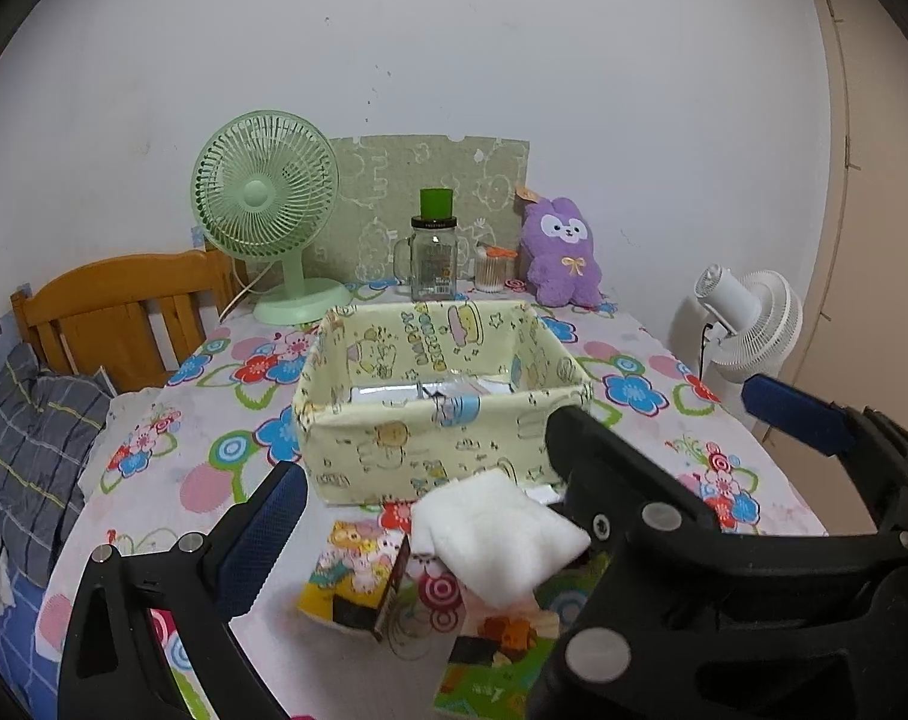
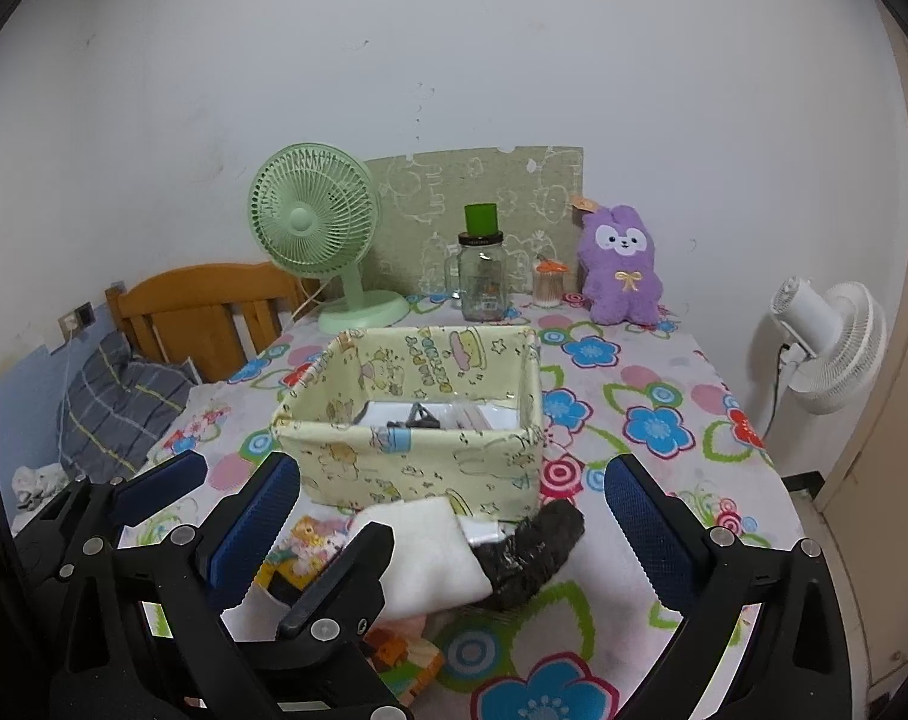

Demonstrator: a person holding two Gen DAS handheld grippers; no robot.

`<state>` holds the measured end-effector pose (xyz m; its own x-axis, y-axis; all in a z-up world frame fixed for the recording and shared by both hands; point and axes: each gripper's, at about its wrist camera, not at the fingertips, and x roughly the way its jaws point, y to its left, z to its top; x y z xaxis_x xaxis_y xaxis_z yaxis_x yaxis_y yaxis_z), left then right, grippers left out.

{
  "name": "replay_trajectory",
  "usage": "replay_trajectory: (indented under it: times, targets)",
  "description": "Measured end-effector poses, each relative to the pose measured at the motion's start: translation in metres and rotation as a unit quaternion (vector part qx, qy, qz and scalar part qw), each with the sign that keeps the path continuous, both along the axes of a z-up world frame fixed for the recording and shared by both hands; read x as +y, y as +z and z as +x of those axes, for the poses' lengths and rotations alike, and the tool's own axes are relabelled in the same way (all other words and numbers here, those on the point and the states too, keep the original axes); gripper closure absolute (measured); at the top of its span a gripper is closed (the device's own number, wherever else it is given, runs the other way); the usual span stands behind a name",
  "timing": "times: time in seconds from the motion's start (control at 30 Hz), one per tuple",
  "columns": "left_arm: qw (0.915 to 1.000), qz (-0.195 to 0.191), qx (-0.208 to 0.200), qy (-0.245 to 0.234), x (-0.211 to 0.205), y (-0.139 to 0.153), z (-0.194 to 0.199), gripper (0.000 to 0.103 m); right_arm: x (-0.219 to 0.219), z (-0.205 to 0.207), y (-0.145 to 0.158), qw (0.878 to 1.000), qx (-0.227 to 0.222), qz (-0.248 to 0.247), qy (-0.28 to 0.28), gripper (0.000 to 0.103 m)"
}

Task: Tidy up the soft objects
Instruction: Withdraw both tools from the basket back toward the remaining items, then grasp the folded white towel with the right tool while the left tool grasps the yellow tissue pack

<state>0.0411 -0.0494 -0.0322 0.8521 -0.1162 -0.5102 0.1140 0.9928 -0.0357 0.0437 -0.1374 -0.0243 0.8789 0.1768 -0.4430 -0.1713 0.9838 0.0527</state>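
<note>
Flower-print bench (image 2: 652,420) carries the fabric bin (image 2: 418,420) — before it lies a white pad (image 2: 430,552), apparently light and limp, best pinched at an edge — both grippers' fingers (image 2: 640,516) apart.

Pale yellow cartoon-printed fabric box (image 1: 442,420); white soft pad (image 1: 502,534); purple plush toy (image 1: 562,252); mint-green fan (image 1: 265,204); counter (image 1: 634,390) covered in bright floral print; blue-padded black tool (image 2: 448,516).

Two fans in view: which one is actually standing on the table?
The green fan, at the table's back left by the glass jar. The white fan stands beyond the right edge.
</note>
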Motion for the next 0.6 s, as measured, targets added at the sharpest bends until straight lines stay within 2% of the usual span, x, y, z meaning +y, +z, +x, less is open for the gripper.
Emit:
replay_trajectory:
  times: [0.6]
  targets:
    - [1.0000, 0.003, -0.003, 0.004, -0.006, -0.031, -0.027, 0.000, -0.007, -0.026, -0.034, 1.000, -0.005, 0.010, -0.010, 0.000]
